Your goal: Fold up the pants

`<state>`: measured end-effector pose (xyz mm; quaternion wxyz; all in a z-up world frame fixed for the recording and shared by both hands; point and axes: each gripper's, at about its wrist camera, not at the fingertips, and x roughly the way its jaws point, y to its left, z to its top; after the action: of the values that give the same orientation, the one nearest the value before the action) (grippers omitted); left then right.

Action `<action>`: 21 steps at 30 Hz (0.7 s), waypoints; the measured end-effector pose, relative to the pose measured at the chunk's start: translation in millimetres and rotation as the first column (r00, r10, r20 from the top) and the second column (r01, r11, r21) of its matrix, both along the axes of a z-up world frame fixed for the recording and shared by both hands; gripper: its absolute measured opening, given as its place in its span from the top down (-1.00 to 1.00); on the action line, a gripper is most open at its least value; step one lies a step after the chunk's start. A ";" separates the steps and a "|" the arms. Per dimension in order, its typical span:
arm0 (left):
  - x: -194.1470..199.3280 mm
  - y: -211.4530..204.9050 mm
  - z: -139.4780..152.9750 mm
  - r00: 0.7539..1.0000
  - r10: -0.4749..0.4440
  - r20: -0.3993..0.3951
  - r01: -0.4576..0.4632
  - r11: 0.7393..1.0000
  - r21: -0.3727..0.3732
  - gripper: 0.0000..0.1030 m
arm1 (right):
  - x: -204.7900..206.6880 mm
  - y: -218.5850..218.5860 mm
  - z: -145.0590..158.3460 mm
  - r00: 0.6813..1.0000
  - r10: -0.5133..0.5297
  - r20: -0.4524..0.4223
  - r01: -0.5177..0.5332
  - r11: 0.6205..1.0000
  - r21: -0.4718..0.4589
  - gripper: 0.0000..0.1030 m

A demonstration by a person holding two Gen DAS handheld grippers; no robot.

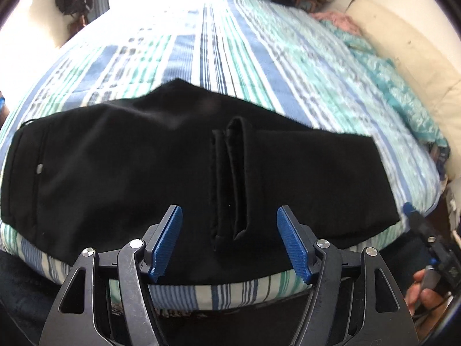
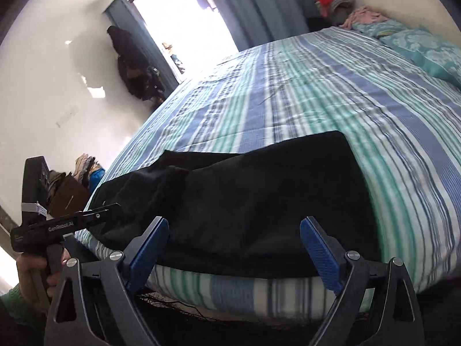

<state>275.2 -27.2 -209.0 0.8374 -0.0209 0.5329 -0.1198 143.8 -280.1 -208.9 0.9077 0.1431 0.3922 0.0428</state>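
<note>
I'm looking down the left gripper [image 1: 229,216] now, and its blue fingers [image 1: 167,242] are standing wide apart with nothing between them, hovering over the near edge of the black pants [image 1: 115,167]. The pants are lying folded across the lower middle of the frame, on the near end of the striped bedspread [image 1: 230,57], stretching from the left edge almost to the right. A raised double seam or fold is running up the cloth right between my left jaws. At the lower right of this frame I'm seeing the right gripper [image 1: 415,219] from the side, a hand [image 1: 423,291] wrapped round its handle.

Switching to the right wrist view, the right gripper [image 2: 234,222] is gaping wide too, its pads [image 2: 322,256] clear of the cloth. The pants [image 2: 259,201] are filling the lower centre here, their near edge hanging at the mattress edge. At the lower left, the left gripper [image 2: 115,210] is showing side-on, poised above the pants' far end. Teal pillows [image 2: 426,49] are sitting at the upper right.
</note>
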 end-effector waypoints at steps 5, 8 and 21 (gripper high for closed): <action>8.9 -3.8 -21.4 0.998 0.054 -0.027 -0.055 0.998 -0.006 0.67 | -10.2 -34.6 27.8 0.989 -0.123 0.086 0.125 0.992 -0.016 -0.79; 2.0 -7.3 -22.3 1.000 0.022 0.001 -0.022 0.999 0.037 0.65 | -9.4 -39.1 39.8 0.984 -0.135 0.119 0.146 0.985 -0.089 -0.77; -3.7 -2.7 -31.1 0.998 0.051 0.039 -0.054 0.996 0.075 -0.04 | 77.7 -45.1 22.0 0.982 -0.126 -0.141 0.101 0.980 -0.174 0.12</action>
<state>271.5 -30.0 -240.1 0.8502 -0.0007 0.5207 -0.0775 221.6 -325.2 -187.0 0.8849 0.0922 0.4534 -0.0529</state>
